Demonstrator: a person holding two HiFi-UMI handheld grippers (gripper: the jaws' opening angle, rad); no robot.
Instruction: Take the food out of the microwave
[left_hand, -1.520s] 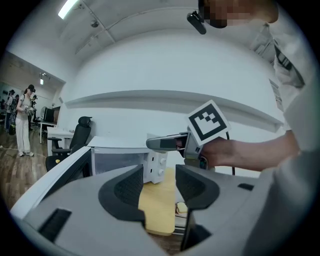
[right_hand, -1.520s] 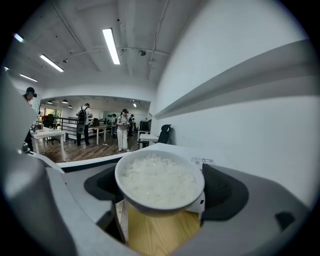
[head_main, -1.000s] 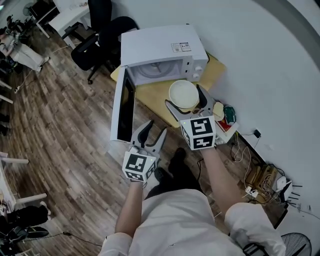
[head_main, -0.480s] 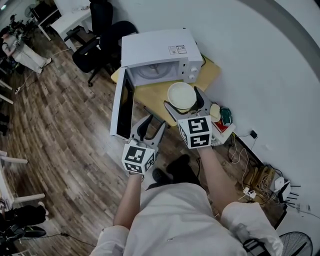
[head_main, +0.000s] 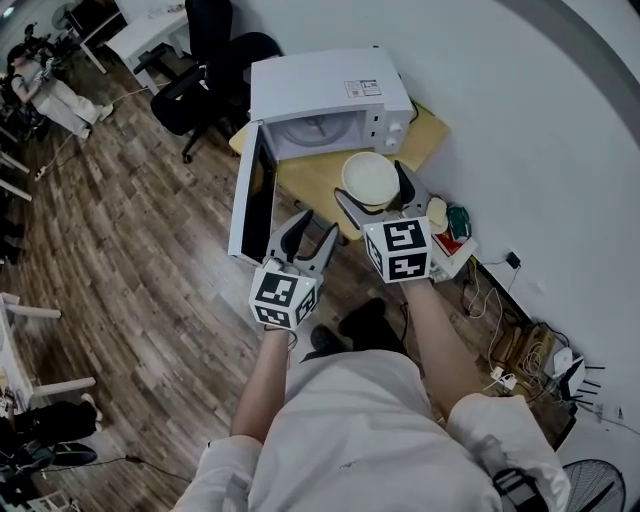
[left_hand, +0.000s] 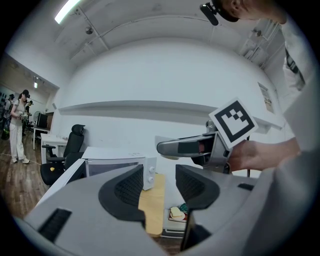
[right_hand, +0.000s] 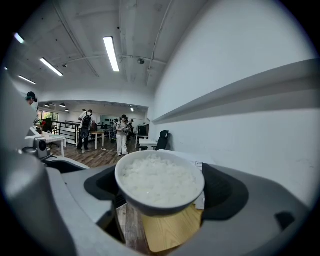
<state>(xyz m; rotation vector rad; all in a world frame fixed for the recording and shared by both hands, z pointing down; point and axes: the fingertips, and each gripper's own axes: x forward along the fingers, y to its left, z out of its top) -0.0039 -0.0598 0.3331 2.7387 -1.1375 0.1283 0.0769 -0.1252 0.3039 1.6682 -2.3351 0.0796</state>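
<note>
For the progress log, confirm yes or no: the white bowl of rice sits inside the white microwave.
No: the right gripper holds the white bowl of rice outside the open white microwave.

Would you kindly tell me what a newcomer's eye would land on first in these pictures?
The bowl of rice stands out first, clamped between the jaws of the right gripper over the yellow table. Behind it the white microwave sits with its door swung wide open. The left gripper hangs open and empty in front of that door.
</note>
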